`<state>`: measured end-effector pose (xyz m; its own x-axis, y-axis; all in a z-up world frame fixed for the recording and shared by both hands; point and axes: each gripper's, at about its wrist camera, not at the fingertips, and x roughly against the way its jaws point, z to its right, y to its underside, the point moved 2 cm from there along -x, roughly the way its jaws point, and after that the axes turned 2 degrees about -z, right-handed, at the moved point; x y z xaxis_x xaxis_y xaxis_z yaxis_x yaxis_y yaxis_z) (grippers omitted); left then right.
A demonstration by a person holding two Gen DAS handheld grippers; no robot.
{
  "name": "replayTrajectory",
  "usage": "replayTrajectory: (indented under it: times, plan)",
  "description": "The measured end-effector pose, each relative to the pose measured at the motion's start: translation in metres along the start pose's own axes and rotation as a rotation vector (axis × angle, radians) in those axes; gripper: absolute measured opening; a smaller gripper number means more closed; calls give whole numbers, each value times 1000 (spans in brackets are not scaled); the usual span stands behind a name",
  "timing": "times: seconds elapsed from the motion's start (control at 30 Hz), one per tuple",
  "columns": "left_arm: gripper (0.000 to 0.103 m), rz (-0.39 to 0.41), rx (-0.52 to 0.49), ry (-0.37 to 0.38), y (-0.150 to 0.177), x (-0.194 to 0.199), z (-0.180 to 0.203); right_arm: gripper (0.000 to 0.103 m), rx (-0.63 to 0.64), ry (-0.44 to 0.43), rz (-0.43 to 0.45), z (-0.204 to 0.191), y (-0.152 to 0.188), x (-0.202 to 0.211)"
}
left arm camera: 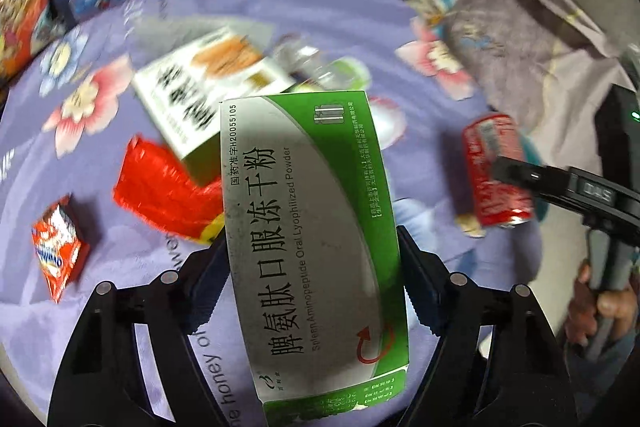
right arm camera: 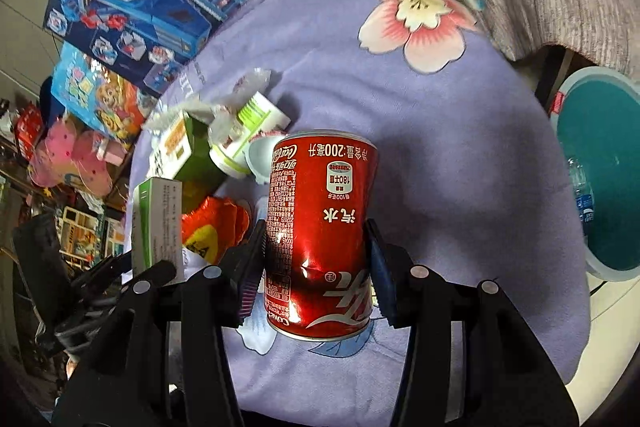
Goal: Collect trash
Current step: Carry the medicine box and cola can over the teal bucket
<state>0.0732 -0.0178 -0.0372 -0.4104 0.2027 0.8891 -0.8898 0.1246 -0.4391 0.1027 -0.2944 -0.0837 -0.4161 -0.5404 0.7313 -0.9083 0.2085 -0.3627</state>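
Observation:
My left gripper (left arm camera: 314, 283) is shut on a green and white medicine box (left arm camera: 308, 235), held above the purple flowered cloth (left arm camera: 280, 7). My right gripper (right arm camera: 318, 267) is shut on a red cola can (right arm camera: 320, 239), held upside down above the cloth. The can also shows in the left wrist view (left arm camera: 496, 171), with a right gripper finger across it. The medicine box also shows in the right wrist view (right arm camera: 158, 223), at the left. More trash lies on the cloth: a red foil wrapper (left arm camera: 160, 191), a small red snack packet (left arm camera: 60, 247), another green and white box (left arm camera: 208, 95) and a crumpled clear bottle (left arm camera: 320, 67).
A teal bin (right arm camera: 596, 171) stands off the table's right edge, with a plastic bottle (right arm camera: 582, 195) at its rim. Blue toy boxes (right arm camera: 132, 3) stand along the far left. A grey flowered fabric (left arm camera: 512, 15) hangs at the far right.

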Motion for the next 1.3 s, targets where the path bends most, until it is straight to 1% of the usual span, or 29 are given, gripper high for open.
replayTrajectory:
  times: [0.07, 0.13, 0.27, 0.4, 0.43, 0.53, 0.63, 0.73, 1.0, 1.17, 1.23, 1.3]
  plan:
    - [78, 4, -32, 27, -5, 3, 15, 46, -10, -9, 27, 3, -2, 10]
    - [78, 5, -66, 40, -12, 1, 30, 46, -22, -12, 54, 9, -4, 21]
    - [78, -2, -159, 66, -24, -6, 73, 46, -74, 3, 139, 35, -11, 57]
    - [79, -13, -253, 97, -37, -19, 118, 46, -145, 40, 218, 75, -14, 94]
    - [79, -16, -271, 105, -40, -21, 127, 46, -173, 54, 243, 89, -14, 106]
    - [79, -29, -336, 138, -50, -32, 165, 46, -241, 86, 284, 123, -11, 129]
    - [79, -43, -386, 162, -62, -44, 193, 46, -322, 118, 320, 164, -4, 150]
    - [79, -68, -441, 197, -73, -60, 233, 46, -378, 143, 337, 194, 2, 162]
    - [79, -140, -565, 245, -74, -101, 313, 46, -497, 182, 349, 256, 18, 173]
    - [80, -197, -615, 255, -71, -132, 351, 46, -538, 198, 331, 277, 23, 173]
    - [83, -223, -629, 249, -70, -145, 362, 46, -550, 205, 325, 283, 23, 174]
    - [83, -255, -637, 236, -67, -159, 370, 46, -553, 210, 320, 285, 22, 174]
